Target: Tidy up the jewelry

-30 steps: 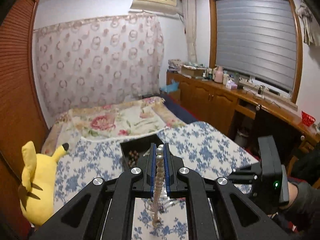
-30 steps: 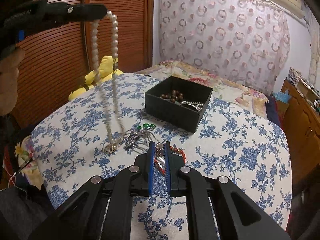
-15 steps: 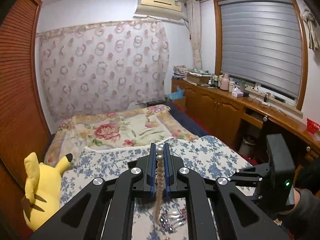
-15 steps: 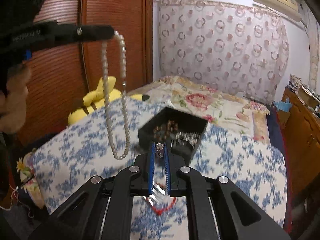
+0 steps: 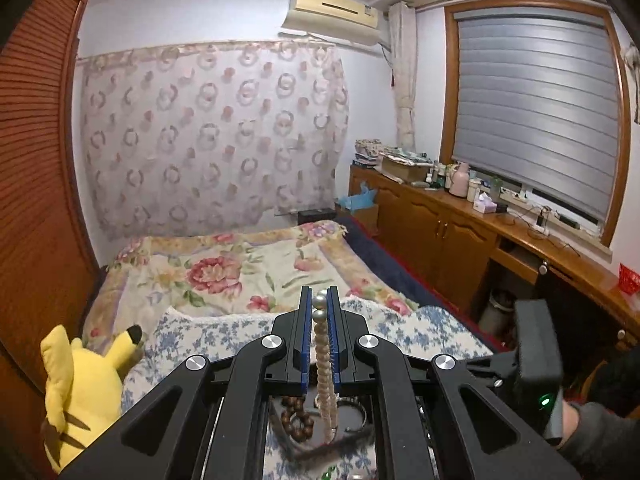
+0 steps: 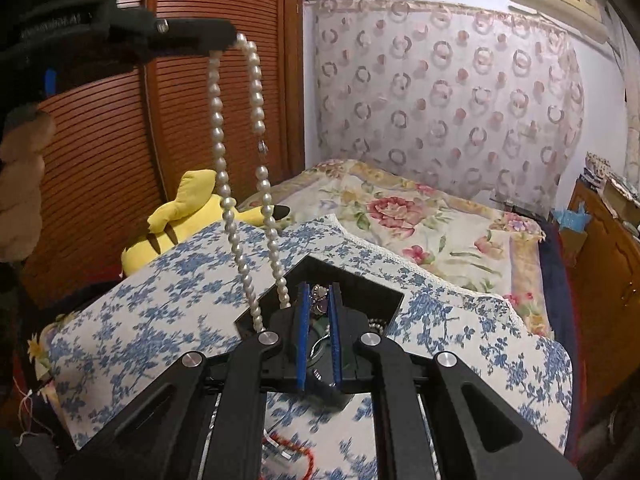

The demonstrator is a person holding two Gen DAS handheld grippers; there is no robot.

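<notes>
My left gripper (image 5: 319, 304) is shut on a white pearl necklace (image 5: 325, 376), which hangs down over the black jewelry box (image 5: 320, 442) with brown beads (image 5: 298, 420) inside. In the right wrist view the same necklace (image 6: 244, 184) dangles from the left gripper (image 6: 230, 38) above the box (image 6: 356, 284). My right gripper (image 6: 318, 300) is shut on a small silver and purple jewelry piece (image 6: 319, 298), held over the box. A red bead string (image 6: 304, 446) lies on the blue floral cloth (image 6: 160, 304) below.
A yellow plush toy (image 5: 80, 384) sits at the left edge of the cloth, by the wooden sliding doors (image 6: 120, 120). A bed with a flowered blanket (image 5: 224, 268) lies beyond. Wooden cabinets (image 5: 460, 236) run along the right wall.
Both grippers have risen and moved forward over the black box. The pearl necklace has come off the cloth and hangs free. The right gripper has lifted the small jewelry piece.
</notes>
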